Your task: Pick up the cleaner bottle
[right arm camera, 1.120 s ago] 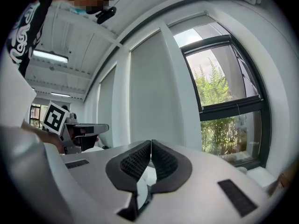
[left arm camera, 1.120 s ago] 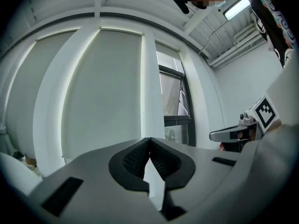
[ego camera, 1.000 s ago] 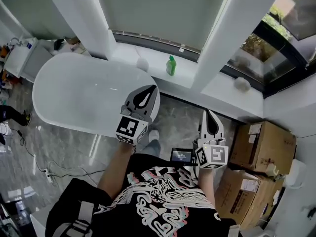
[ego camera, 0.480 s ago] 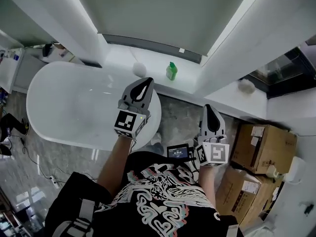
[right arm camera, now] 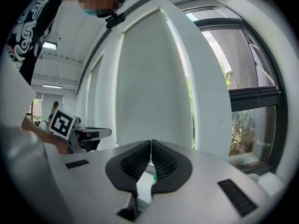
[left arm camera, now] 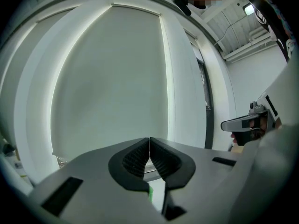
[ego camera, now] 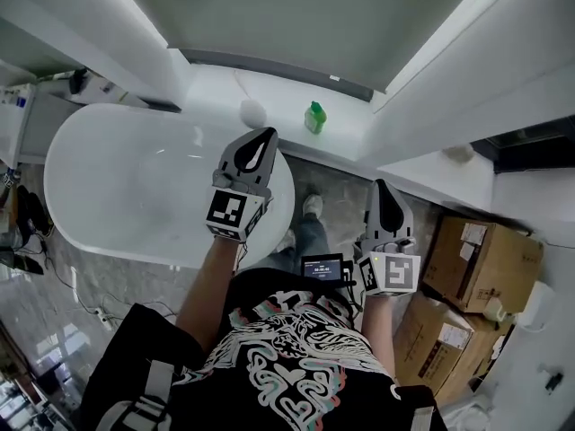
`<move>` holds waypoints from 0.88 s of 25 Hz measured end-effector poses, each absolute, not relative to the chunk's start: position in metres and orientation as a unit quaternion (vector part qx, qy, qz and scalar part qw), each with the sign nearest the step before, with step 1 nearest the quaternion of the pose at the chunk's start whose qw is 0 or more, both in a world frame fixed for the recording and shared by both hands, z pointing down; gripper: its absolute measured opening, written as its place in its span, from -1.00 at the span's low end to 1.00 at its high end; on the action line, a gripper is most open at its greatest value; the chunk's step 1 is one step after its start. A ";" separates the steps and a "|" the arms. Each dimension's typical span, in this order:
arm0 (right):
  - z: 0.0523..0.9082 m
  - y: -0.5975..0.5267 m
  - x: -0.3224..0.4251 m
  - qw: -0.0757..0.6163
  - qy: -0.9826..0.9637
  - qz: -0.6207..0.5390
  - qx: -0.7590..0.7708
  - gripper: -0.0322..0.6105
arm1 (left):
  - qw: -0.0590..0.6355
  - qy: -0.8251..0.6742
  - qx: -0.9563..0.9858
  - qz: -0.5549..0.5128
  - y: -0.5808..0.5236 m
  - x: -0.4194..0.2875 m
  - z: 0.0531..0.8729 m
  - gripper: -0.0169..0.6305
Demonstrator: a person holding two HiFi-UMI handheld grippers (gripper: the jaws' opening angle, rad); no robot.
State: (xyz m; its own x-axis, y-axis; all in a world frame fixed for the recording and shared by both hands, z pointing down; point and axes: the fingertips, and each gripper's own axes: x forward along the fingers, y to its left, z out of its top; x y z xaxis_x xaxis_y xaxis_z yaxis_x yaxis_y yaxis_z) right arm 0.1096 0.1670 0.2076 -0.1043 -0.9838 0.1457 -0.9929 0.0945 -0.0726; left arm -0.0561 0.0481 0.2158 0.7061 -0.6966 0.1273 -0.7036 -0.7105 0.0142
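The left claw [ego camera: 266, 138] and right claw [ego camera: 382, 187], ribbed pads clenched on nothing, have edged closer to the squat green plastic cleaner bottle [ego camera: 314, 118], upright toward the right end of the smooth white window ledge [ego camera: 216, 97].

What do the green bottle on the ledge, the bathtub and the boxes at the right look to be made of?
The cleaner bottle is probably plastic, given its bright green moulded body and cap, though it is too small to be sure. The bathtub is glossy white with smooth soft highlights. It could be acrylic or enamel, and the look doesn't settle which. The boxes are matte brown cardboard with folded edges and stuck-on labels.
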 end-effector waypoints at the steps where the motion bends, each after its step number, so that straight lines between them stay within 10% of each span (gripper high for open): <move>1: 0.208 0.163 0.108 0.031 -0.742 0.074 0.665 -0.82 | 0.031 -0.380 0.923 0.055 0.045 -0.057 0.216 -0.90; 22: 0.291 0.081 0.119 0.075 -0.765 0.106 0.631 -0.82 | 0.042 -0.365 0.928 0.069 -0.017 -0.028 0.286 -0.90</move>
State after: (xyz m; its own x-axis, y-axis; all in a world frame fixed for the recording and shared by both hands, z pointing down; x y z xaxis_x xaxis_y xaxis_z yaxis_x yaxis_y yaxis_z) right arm 0.1190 0.0809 0.2910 -0.1930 -0.9490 0.2494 -0.9810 0.1817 -0.0679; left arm -0.0278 -0.0173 0.2856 0.7243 -0.6710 0.1585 -0.6826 -0.7302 0.0283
